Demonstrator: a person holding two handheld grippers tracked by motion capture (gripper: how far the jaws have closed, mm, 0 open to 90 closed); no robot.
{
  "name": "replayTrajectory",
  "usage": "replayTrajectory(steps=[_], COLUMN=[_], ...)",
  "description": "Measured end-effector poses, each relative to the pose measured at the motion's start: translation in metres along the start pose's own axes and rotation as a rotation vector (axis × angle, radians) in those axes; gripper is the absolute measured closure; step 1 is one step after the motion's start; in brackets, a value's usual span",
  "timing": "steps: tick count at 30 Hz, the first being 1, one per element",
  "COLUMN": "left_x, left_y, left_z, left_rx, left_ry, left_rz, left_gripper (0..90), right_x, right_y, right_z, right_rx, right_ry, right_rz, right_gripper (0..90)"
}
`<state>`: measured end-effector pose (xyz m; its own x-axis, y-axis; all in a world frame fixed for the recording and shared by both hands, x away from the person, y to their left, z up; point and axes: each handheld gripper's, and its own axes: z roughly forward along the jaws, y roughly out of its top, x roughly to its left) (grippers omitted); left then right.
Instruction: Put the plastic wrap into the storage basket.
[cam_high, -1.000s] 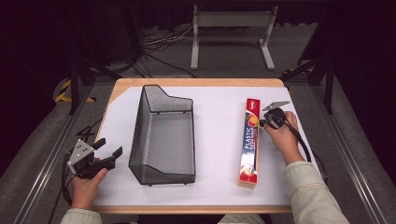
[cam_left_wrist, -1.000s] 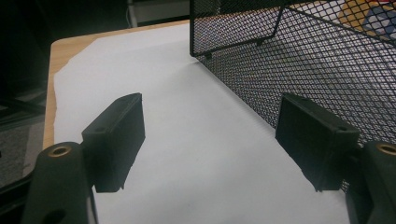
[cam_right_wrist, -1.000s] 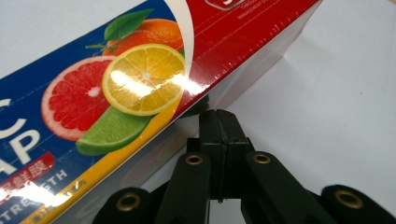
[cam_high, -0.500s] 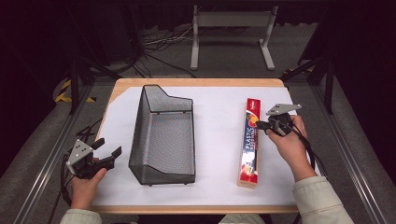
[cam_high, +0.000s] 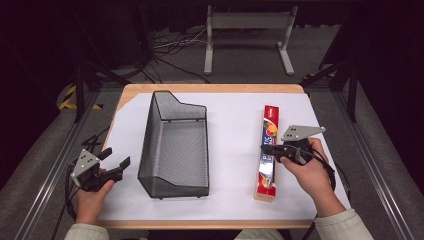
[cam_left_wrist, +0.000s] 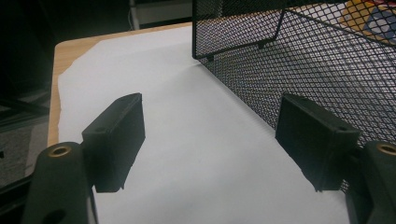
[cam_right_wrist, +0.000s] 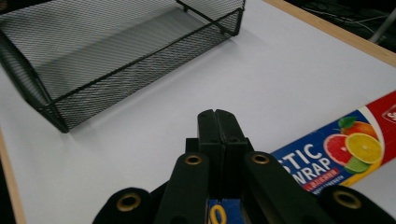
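A long red plastic wrap box (cam_high: 269, 136) lies lengthwise on the right of the white sheet (cam_high: 232, 130). My right gripper (cam_high: 264, 147) hovers over the box's middle, pointing left, jaws pressed together with nothing between them. In the right gripper view the shut gripper (cam_right_wrist: 218, 119) sits above the box (cam_right_wrist: 345, 147), with the black mesh basket (cam_right_wrist: 112, 51) beyond. That basket (cam_high: 176, 147) stands left of centre. My left gripper (cam_high: 116, 161) is open at the table's left edge, beside the basket. In the left gripper view the gripper (cam_left_wrist: 210, 140) spans bare sheet, with the basket wall (cam_left_wrist: 322, 65) just to its right.
The wooden table (cam_high: 210, 88) is covered by the white sheet nearly to its edges. A grey metal stand (cam_high: 247, 30) and cables lie on the floor beyond the far edge. Metal rails run along both sides of the table.
My right gripper has moved from the box's far end toward its middle and turned to point left across it. The left gripper has barely shifted.
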<state>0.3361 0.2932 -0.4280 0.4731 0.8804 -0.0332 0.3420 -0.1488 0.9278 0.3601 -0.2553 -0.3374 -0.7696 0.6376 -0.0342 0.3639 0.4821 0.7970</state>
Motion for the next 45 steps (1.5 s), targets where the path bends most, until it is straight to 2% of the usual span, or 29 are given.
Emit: replayTrajectory(steps=[5, 7, 13, 18, 20, 21, 25, 35, 41, 43, 45], left_x=[0.000, 0.000, 0.000, 0.000, 0.000, 0.000, 0.000, 0.000, -0.001, -0.001, -0.001], left_y=[0.000, 0.000, 0.000, 0.000, 0.000, 0.000, 0.000, 0.000, 0.000, 0.000, 0.000], left_z=[0.000, 0.000, 0.000, 0.000, 0.000, 0.000, 0.000, 0.001, 0.001, 0.001, 0.001], left_rx=[0.000, -0.001, -0.002, 0.000, 0.001, 0.001, 0.001, 0.001, 0.004, 0.003, 0.003], left_ry=[-0.002, -0.002, -0.001, -0.002, -0.002, -0.002, -0.001, -0.002, -0.004, -0.005, -0.005], left_rz=[0.002, 0.002, -0.001, 0.002, 0.001, 0.001, 0.001, 0.001, 0.004, 0.002, 0.002], left_gripper=[24.6, 24.6, 24.6, 24.6, 24.6, 24.6, 24.6, 24.6, 24.6, 24.6, 24.6], right_x=[0.017, 0.020, 0.031, 0.041, 0.045, 0.045, 0.050, 0.059, 0.068, 0.068, 0.068], right_y=[0.003, 0.004, 0.000, -0.003, -0.007, -0.007, -0.012, -0.027, -0.032, -0.034, -0.036], right_z=[-0.003, -0.002, 0.010, 0.022, 0.029, 0.029, 0.037, 0.049, 0.055, 0.057, 0.058], right_rx=[-0.011, -0.009, 0.040, 0.095, 0.134, 0.134, 0.190, 0.291, 0.349, 0.379, 0.374], right_ry=[0.038, 0.042, 0.065, 0.076, 0.073, 0.073, 0.071, 0.104, 0.136, 0.128, 0.130], right_rz=[-0.027, -0.035, -0.059, -0.079, -0.081, -0.081, -0.075, -0.065, -0.087, -0.081, -0.064], right_gripper=[90.0, 90.0, 90.0, 90.0, 90.0, 90.0, 90.0, 90.0, 90.0, 90.0, 90.0])
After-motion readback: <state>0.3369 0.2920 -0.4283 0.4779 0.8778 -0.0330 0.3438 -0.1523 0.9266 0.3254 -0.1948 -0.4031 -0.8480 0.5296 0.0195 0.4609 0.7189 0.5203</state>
